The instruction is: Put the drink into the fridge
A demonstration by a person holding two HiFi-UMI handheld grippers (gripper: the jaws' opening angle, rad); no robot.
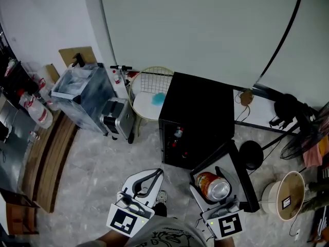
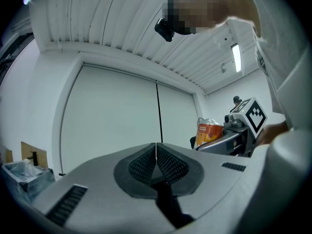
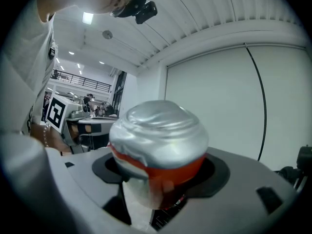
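The right gripper pinches the drink, an orange cup with a foil top, just in front of the black fridge, whose door seems open. The left gripper has its jaws pressed together on nothing.

Fridge: by the wall, mid-floor.
Wire basket: just beside it, on its left.
Drink can: between the right gripper jaws, before the fridge.
Left gripper: left of the can, apart.
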